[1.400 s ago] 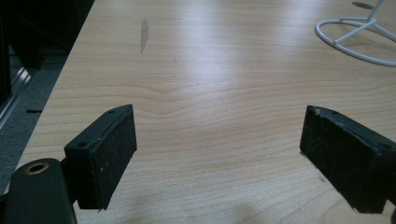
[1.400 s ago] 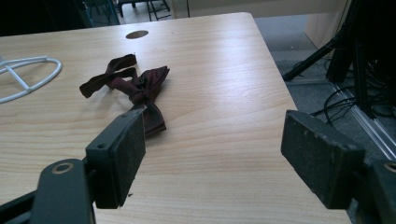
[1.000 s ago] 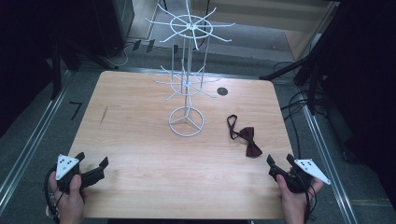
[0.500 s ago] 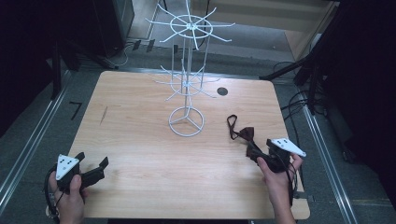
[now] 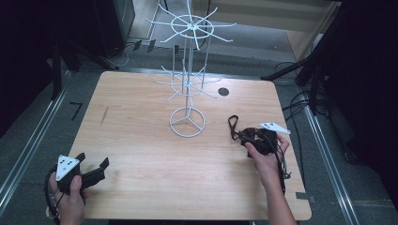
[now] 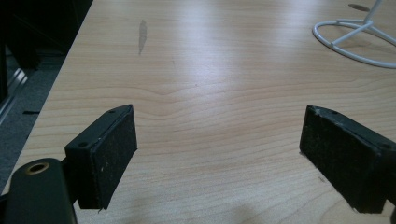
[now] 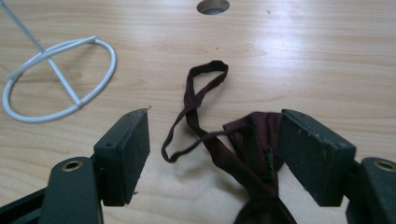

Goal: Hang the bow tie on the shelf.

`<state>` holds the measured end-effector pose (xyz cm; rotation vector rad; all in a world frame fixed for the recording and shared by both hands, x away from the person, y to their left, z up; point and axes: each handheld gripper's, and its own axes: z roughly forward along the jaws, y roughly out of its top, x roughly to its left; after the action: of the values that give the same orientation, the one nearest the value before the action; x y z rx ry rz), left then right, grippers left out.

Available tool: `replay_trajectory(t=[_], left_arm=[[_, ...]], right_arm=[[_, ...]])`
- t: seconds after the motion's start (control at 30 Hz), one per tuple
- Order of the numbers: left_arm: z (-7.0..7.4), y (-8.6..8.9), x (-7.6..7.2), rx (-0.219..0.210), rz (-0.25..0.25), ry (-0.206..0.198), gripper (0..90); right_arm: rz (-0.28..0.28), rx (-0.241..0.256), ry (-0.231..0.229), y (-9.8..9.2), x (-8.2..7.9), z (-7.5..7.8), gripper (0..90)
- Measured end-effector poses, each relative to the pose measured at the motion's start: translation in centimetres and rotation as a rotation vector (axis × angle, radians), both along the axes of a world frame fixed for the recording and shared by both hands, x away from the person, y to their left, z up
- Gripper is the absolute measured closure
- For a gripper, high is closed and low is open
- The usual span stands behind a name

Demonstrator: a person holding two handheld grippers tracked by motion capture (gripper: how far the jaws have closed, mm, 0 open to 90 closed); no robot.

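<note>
Now | right claw (image 7: 215, 154) agape astride bow tie (image 7: 252, 154) | strap loop (image 7: 196, 102) points toward stand (image 7: 56, 79)

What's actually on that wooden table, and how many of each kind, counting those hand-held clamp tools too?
White wire display rack with hooked arms: 1
Dark maroon fabric bow tie with strap: 1
Black hand-held grippers: 2, left gripper and right gripper, both with jaws open
Total: 4
</note>
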<state>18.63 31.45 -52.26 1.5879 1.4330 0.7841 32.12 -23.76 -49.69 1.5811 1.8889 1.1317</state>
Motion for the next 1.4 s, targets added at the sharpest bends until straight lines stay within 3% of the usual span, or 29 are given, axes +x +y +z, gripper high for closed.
replay_trajectory(t=[0.27,0.47,0.53,0.87,0.97,1.0,1.2,1.3,1.37,1.4], left_arm=[[0.0,0.0,0.0,0.002,-0.001,-0.002,12.1],[0.0,0.0,0.0,0.003,-0.002,-0.003,12.2],[0.0,0.0,0.0,0.003,-0.002,-0.002,12.3],[0.0,0.0,0.0,0.004,0.005,0.003,12.7],[0.0,-0.1,0.0,0.005,0.006,0.003,12.8],[0.0,-0.1,0.0,0.005,0.007,0.004,12.9],[0.0,-0.1,0.0,0.007,0.005,0.003,13.0],[0.0,-0.1,0.0,0.007,0.007,0.003,13.2],[0.0,-0.1,0.0,0.007,0.007,0.004,13.2],[0.0,-0.1,0.0,0.007,0.009,0.004,13.2]], right_arm=[[0.011,-0.048,0.032,1.1,1.5,-0.4,28.2],[0.011,-0.032,0.104,1.4,2.7,-2.2,25.1],[0.007,-0.033,0.108,1.4,2.7,-2.4,25.1],[0.017,-0.133,0.126,2.3,2.9,-3.6,32.8],[0.014,-0.127,0.123,2.3,2.8,-3.9,40.2],[0.0,-0.135,0.114,2.0,2.8,-4.0,48.0],[-0.007,-0.155,0.115,1.6,2.7,-3.9,61.5],[-0.018,-0.174,0.116,1.5,2.6,-3.9,73.3],[-0.028,-0.184,0.118,1.2,2.5,-3.9,86.0],[-0.028,-0.184,0.118,1.2,2.5,-3.9,86.0]])
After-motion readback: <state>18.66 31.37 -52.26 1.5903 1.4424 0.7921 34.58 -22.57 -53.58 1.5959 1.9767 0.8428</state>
